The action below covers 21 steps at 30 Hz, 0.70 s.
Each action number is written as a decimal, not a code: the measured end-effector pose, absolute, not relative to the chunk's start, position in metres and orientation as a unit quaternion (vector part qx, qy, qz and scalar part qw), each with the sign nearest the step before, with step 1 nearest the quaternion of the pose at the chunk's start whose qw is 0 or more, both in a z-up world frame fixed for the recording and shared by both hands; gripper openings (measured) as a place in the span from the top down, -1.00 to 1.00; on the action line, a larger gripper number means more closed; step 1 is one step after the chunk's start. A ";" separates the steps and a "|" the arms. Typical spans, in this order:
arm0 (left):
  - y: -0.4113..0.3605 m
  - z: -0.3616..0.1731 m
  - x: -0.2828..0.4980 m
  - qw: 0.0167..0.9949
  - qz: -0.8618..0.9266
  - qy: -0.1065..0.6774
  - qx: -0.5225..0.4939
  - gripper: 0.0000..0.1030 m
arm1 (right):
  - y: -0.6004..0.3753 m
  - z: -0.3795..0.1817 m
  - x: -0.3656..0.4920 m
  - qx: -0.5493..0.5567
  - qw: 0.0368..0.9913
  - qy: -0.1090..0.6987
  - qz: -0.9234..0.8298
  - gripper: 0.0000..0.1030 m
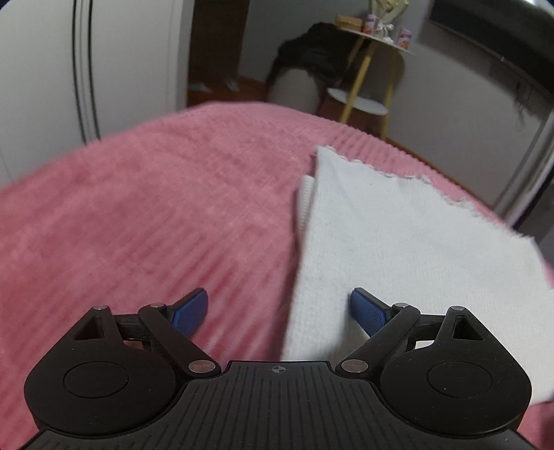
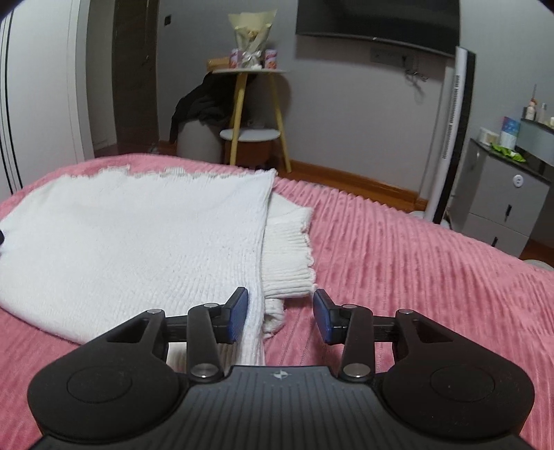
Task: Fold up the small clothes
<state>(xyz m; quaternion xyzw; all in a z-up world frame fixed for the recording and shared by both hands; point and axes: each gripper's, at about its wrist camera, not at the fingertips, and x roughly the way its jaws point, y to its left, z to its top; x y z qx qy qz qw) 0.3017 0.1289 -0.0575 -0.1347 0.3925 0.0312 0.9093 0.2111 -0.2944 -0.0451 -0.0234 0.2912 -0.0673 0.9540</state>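
Home bedroom: pink bedspread (image 2: 415, 259), wall television (image 2: 377, 17), nightstand (image 2: 498, 200).

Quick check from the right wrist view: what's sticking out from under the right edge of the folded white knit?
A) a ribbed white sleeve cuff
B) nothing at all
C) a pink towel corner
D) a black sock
A: a ribbed white sleeve cuff pokes out from under the right edge of the folded white knit, lying on the pink bedspread just ahead of the open right gripper.

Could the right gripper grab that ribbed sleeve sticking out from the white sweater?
Probably yes. The right gripper is open just short of the ribbed sleeve, and nothing lies between them on the pink bedspread.
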 end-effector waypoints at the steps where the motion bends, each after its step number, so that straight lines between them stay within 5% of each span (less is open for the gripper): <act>1: 0.131 -0.060 0.303 0.903 0.015 0.401 -0.152 -0.81 | -0.293 -0.043 0.209 -0.022 0.956 0.285 -0.069 0.24; 9: 0.131 -0.070 0.315 0.876 -0.022 0.441 -0.195 -0.76 | -0.249 -0.050 0.187 -0.050 0.963 0.266 0.005 0.36; 11: 0.133 -0.068 0.316 0.868 -0.039 0.448 -0.208 -0.37 | -0.238 -0.053 0.188 -0.060 0.962 0.267 0.018 0.51; 18: 0.135 -0.073 0.320 0.861 -0.044 0.450 -0.231 -0.07 | -0.212 -0.047 0.203 -0.045 0.965 0.255 0.044 0.72; 21: 0.138 -0.071 0.318 0.859 -0.043 0.450 -0.239 0.28 | -0.199 -0.060 0.210 -0.072 0.957 0.276 0.051 0.72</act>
